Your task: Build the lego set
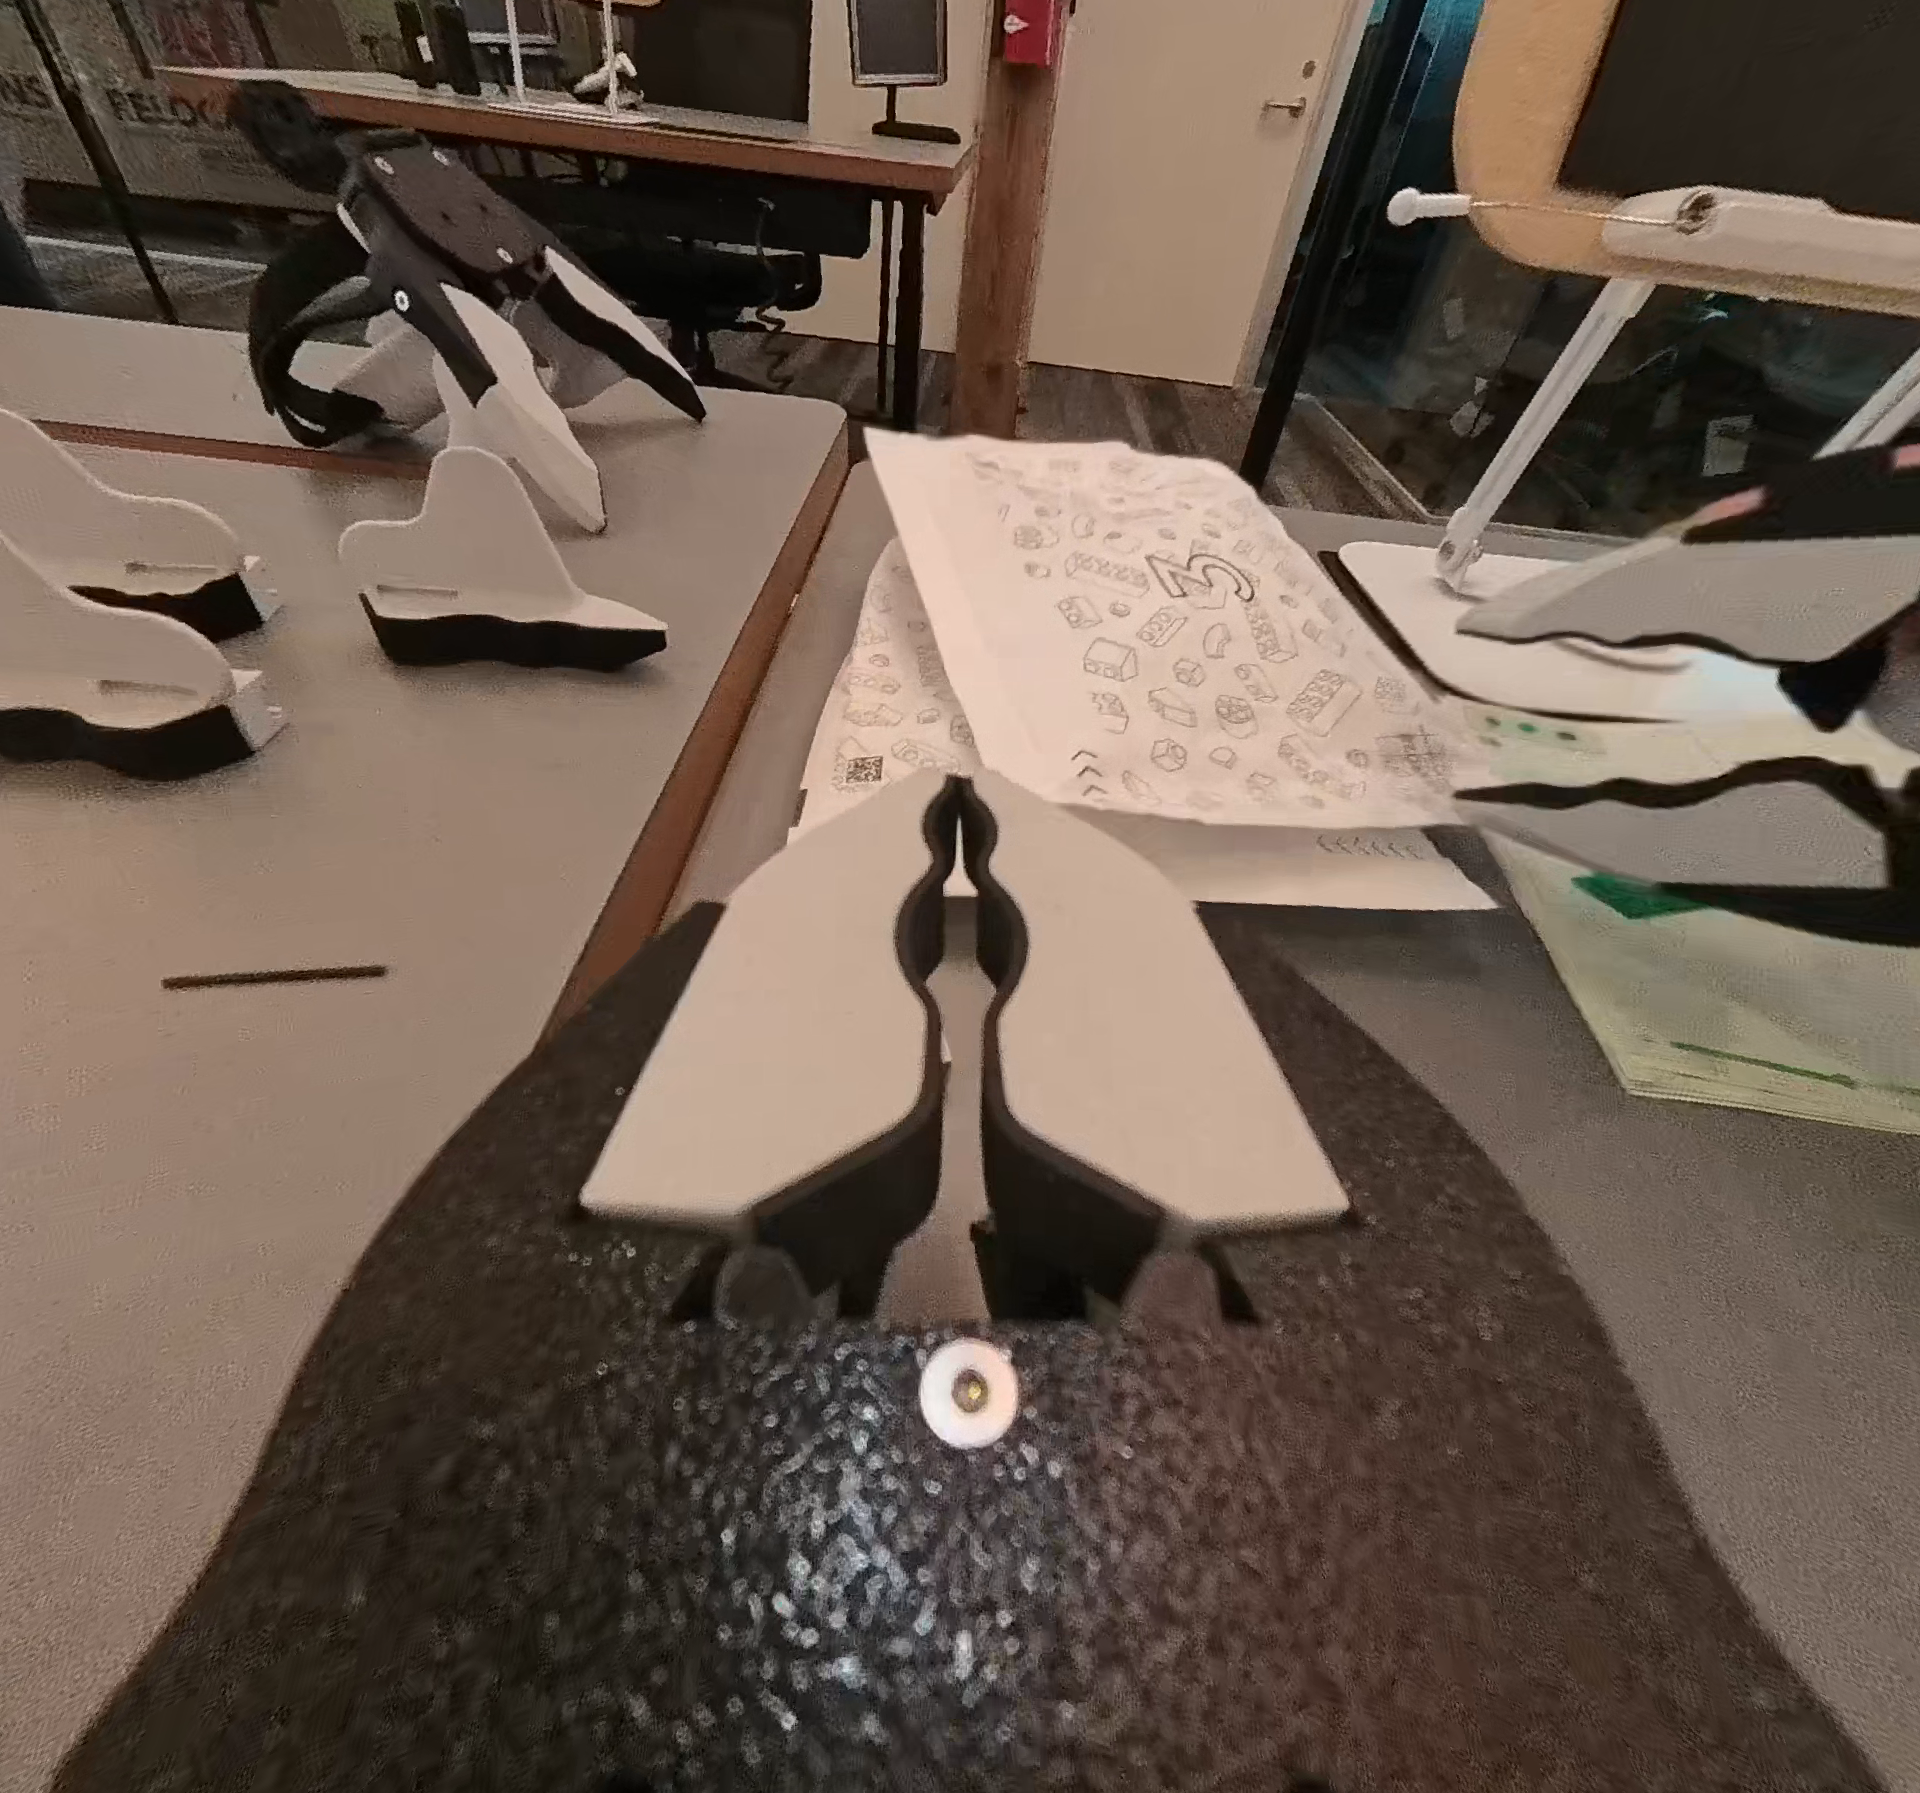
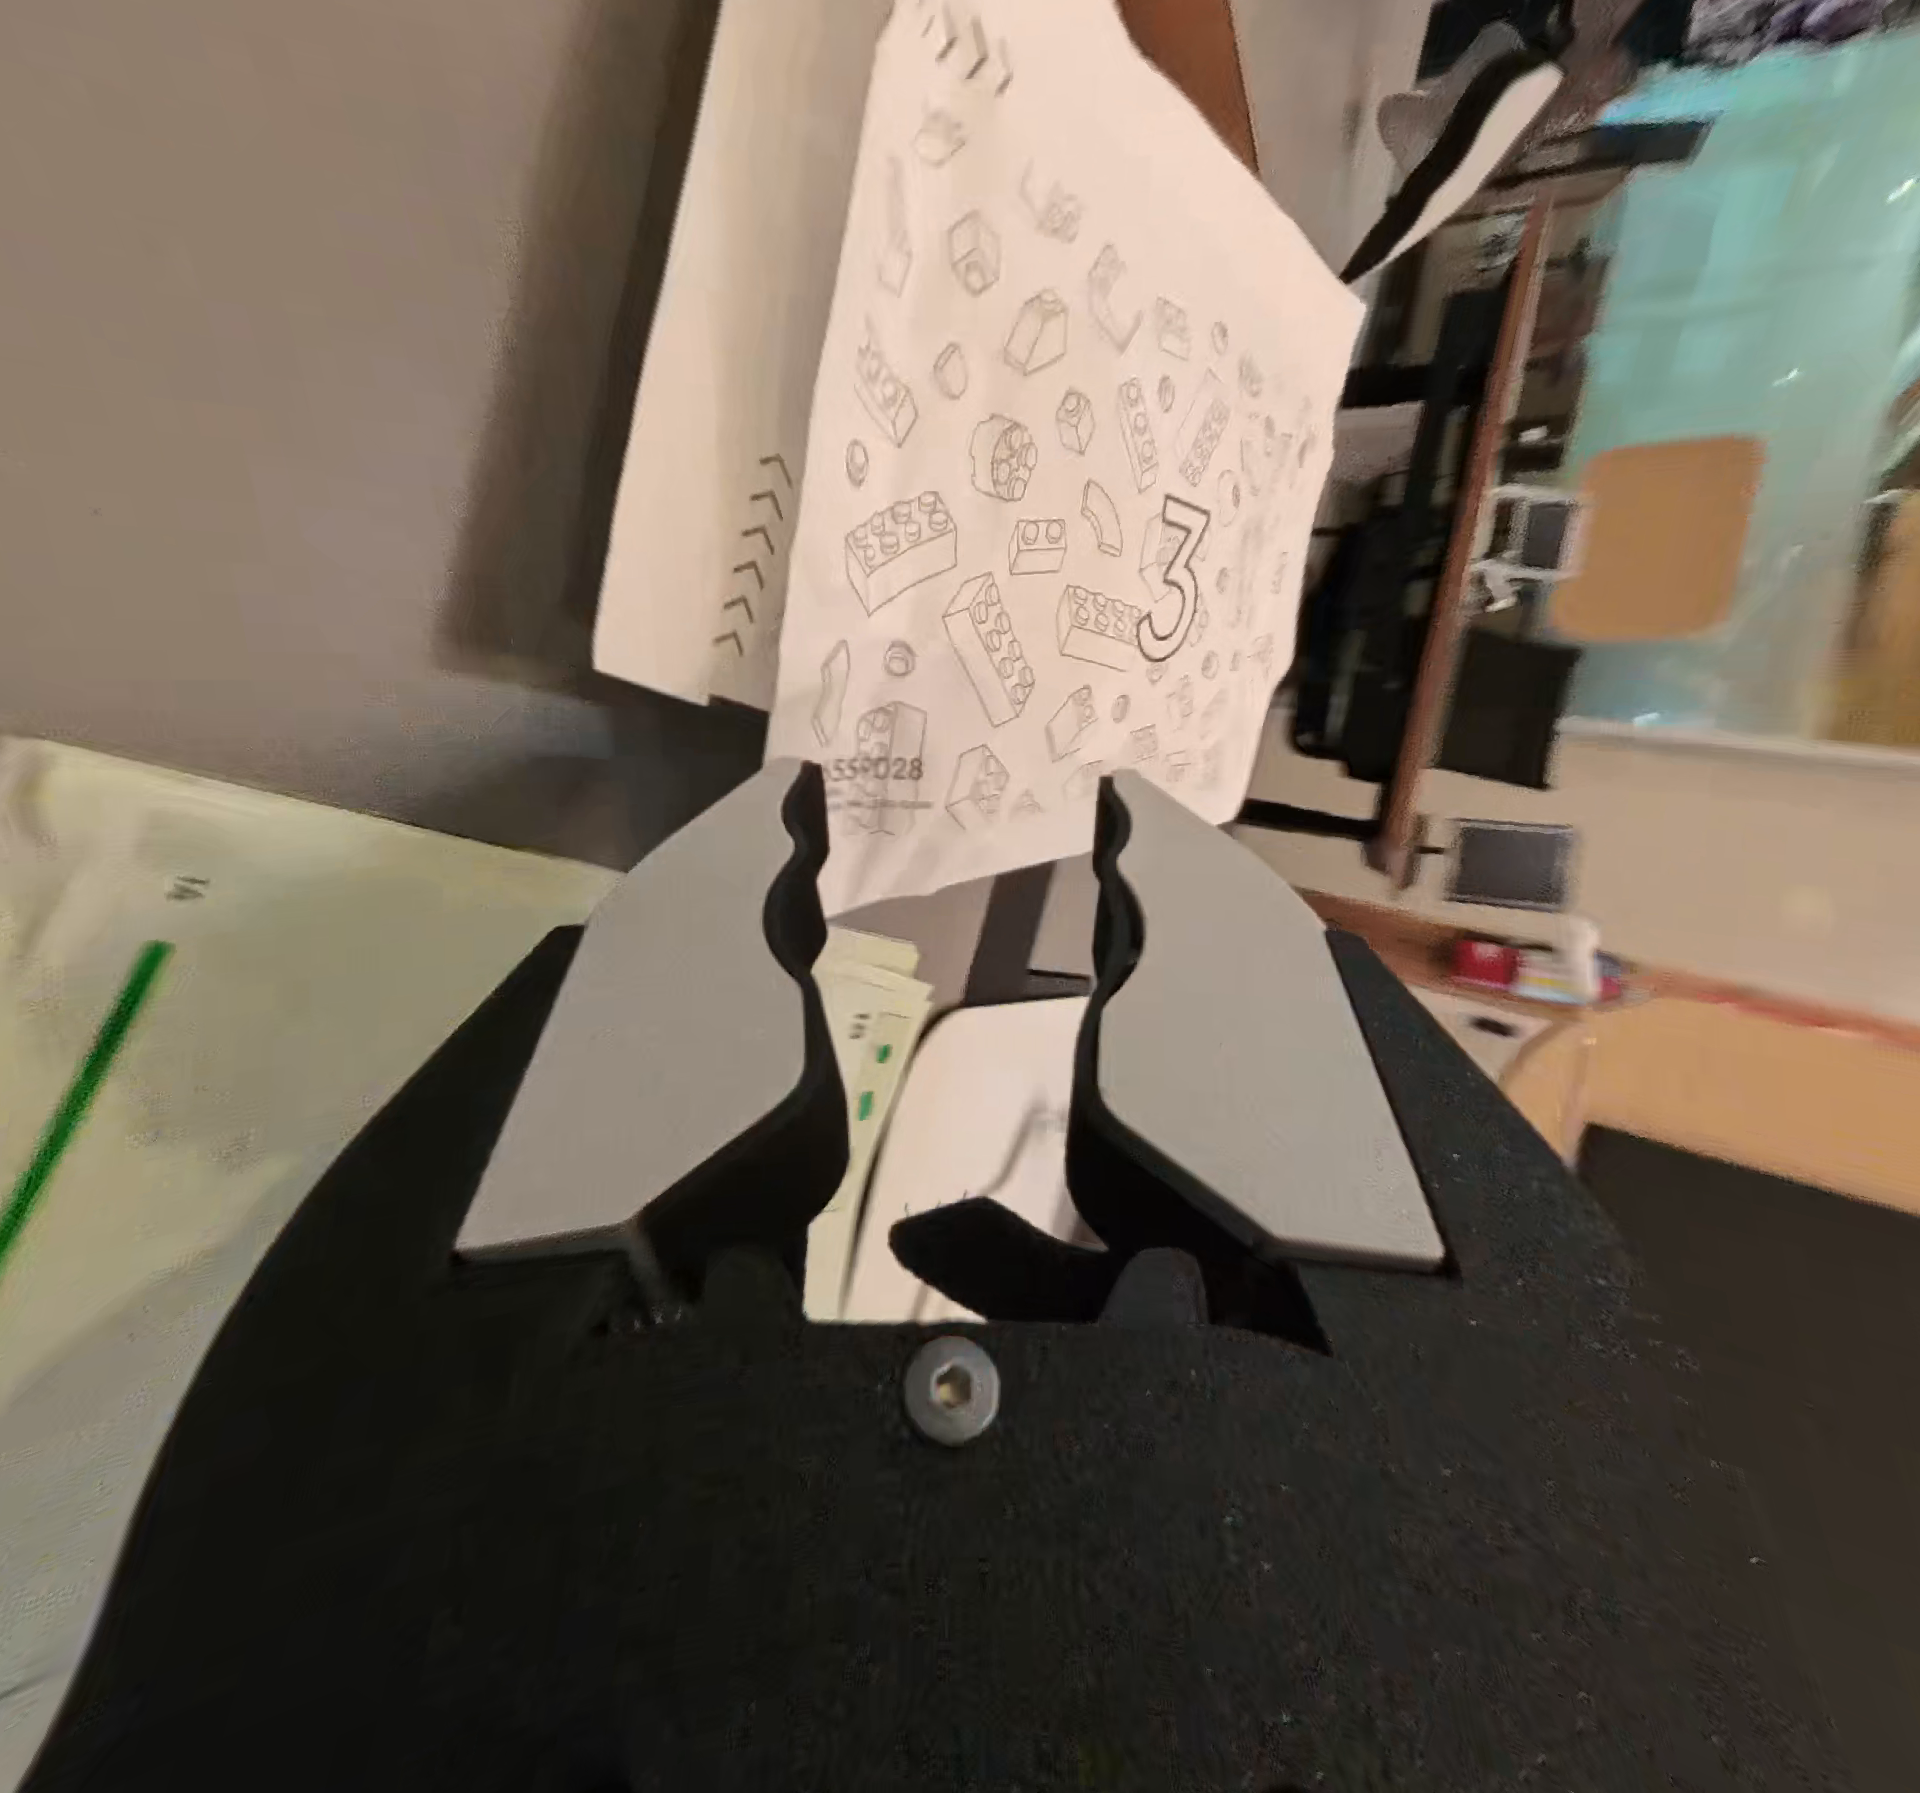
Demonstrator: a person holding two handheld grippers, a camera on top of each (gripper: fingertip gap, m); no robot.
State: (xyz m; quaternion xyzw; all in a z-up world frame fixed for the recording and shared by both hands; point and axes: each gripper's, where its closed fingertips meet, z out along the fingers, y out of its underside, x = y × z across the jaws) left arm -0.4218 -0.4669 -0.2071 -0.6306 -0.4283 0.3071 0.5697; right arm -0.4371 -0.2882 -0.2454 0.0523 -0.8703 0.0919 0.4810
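White paper bag (image 1: 1153,642) printed with bricks is pinched at its near corner by the left gripper (image 1: 964,793), tips together, its far end raised above the counter (image 1: 416,860). The right gripper (image 2: 951,798), jaws apart, faces the bag's opposite edge, which sits between its tips, ready to pinch.

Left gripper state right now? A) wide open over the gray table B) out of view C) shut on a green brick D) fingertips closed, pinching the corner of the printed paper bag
D: in the left wrist view the left gripper has its tips together on the near corner of the white paper bag, which lifts off the table; the right gripper stands open at the bag's other edge.
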